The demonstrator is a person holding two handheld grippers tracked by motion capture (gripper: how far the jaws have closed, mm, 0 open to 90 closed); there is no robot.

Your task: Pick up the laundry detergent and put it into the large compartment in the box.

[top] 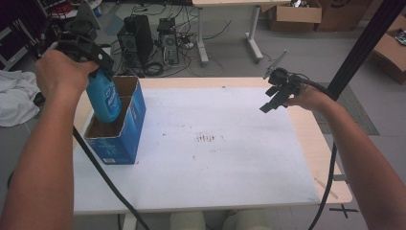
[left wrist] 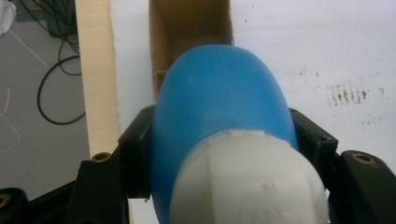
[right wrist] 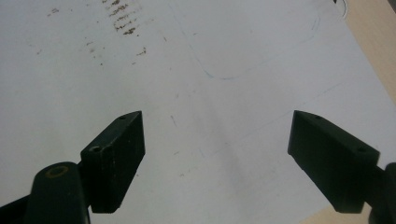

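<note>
Blue bottle (top: 104, 98) hangs clamped in left claw (top: 98, 67) over cardboard box (top: 125, 139); right claw (top: 273, 101) gapes empty.

Blue bottle (top: 103, 98), blue box (top: 129, 125)

Right gripper (right wrist: 215, 161) fingers apart above white sheet (right wrist: 224, 56).
</note>
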